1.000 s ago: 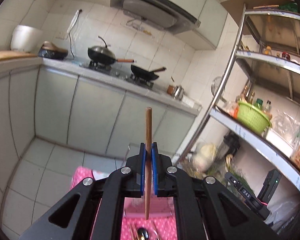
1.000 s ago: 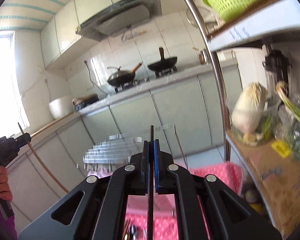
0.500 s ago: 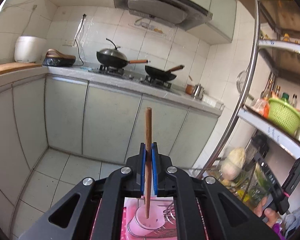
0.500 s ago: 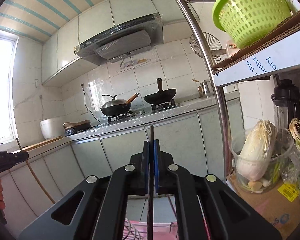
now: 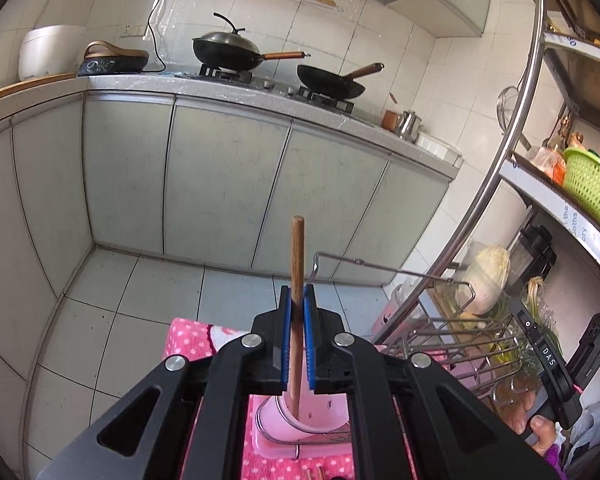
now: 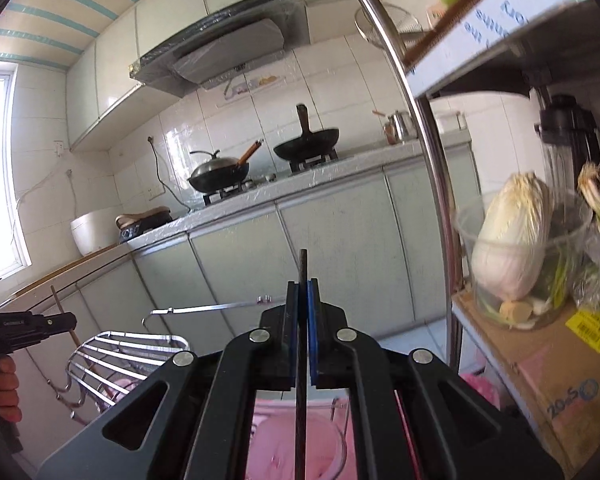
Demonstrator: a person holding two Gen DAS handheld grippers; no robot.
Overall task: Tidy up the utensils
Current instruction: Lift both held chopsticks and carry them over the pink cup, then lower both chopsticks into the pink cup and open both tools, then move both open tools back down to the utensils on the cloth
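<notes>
Both grippers lowered; pink cup (image 5: 320, 416) now under brown chopstick (image 5: 297, 264)

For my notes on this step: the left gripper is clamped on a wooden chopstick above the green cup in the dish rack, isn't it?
Not quite: the cup is pink, not green, as the left wrist view shows. The rest holds: the left gripper is clamped on the wooden chopstick above that cup in the dish rack.
</notes>
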